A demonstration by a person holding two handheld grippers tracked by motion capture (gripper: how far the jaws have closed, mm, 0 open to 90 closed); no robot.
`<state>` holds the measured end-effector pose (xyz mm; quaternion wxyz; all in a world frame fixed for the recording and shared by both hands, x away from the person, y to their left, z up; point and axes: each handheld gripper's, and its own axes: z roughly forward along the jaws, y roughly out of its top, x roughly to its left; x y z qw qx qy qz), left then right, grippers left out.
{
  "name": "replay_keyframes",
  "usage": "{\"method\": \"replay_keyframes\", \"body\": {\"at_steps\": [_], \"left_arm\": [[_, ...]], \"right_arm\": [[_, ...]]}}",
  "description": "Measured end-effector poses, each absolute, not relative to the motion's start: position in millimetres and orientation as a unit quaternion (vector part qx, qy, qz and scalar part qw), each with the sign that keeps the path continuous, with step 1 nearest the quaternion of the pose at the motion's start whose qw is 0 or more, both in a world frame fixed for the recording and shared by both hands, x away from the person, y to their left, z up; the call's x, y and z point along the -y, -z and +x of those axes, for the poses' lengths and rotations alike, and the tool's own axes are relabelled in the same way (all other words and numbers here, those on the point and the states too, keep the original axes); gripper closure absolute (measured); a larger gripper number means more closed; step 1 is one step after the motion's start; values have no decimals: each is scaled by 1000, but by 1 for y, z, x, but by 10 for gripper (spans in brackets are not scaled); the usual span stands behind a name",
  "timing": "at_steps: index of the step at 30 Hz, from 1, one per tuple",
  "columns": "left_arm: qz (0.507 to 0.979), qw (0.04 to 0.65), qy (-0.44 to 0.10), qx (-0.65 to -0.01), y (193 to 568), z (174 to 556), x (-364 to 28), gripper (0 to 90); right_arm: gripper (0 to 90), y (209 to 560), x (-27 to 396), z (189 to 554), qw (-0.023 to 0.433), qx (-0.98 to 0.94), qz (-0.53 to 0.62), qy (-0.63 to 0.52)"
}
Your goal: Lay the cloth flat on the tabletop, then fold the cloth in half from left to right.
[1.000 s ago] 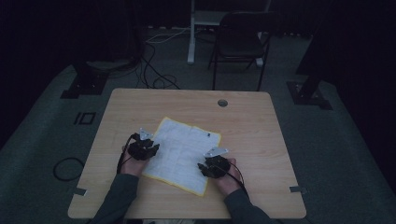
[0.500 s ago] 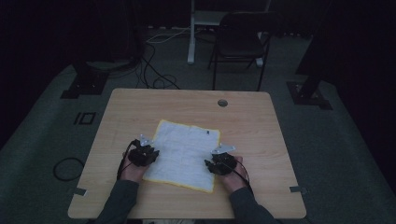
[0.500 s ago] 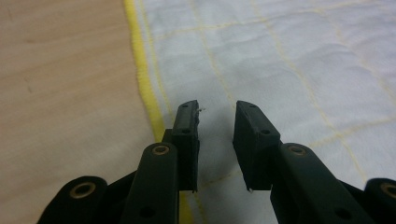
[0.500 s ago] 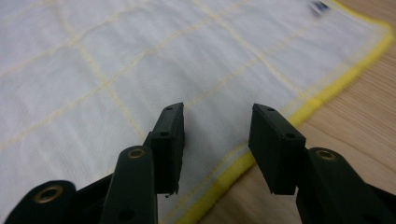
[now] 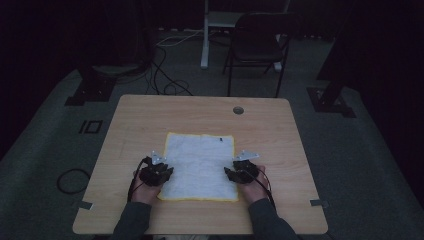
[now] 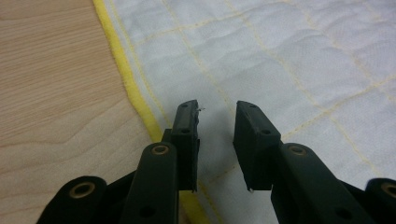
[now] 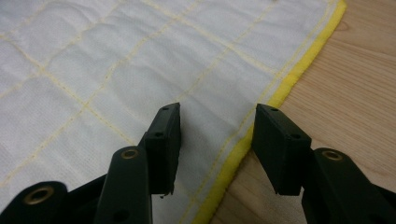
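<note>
Dim room, wooden bench (image 5: 150, 120): a cloth (image 5: 200, 155) lay flat mid-bench. Left claw (image 6: 215, 114), just narrowed, and right claw (image 7: 217, 123), just widened, hovered part-open over its near corners, gripping nothing, probably ready to pinch them for folding.

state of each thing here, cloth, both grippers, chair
cloth: spread flat on the table, unfolded
left gripper: open, jaws just closed a little, over the cloth's left edge, gripping nothing
right gripper: open, jaws just widened, straddling the cloth's yellow right hem
chair: upright, empty, behind the table
</note>
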<state>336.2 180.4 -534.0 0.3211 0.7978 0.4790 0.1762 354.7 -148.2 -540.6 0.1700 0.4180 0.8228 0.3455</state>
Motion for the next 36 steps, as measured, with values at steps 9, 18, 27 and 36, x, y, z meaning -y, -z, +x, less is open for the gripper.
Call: {"method": "replay_keyframes", "body": {"at_steps": [9, 18, 27, 36], "left_arm": [[790, 330, -181, -485, 534, 335, -183, 607], [766, 333, -196, -513, 535, 336, -194, 526], [759, 330, -201, -524, 539, 350, -195, 514], [775, 316, -190, -513, 536, 365, -190, 508]], "right_arm": [[518, 541, 149, 352, 167, -823, 420, -345], [512, 541, 150, 350, 167, -823, 420, -346], [512, 541, 150, 348, 167, -822, 420, -346], [511, 541, 150, 348, 167, -822, 419, -348]]}}
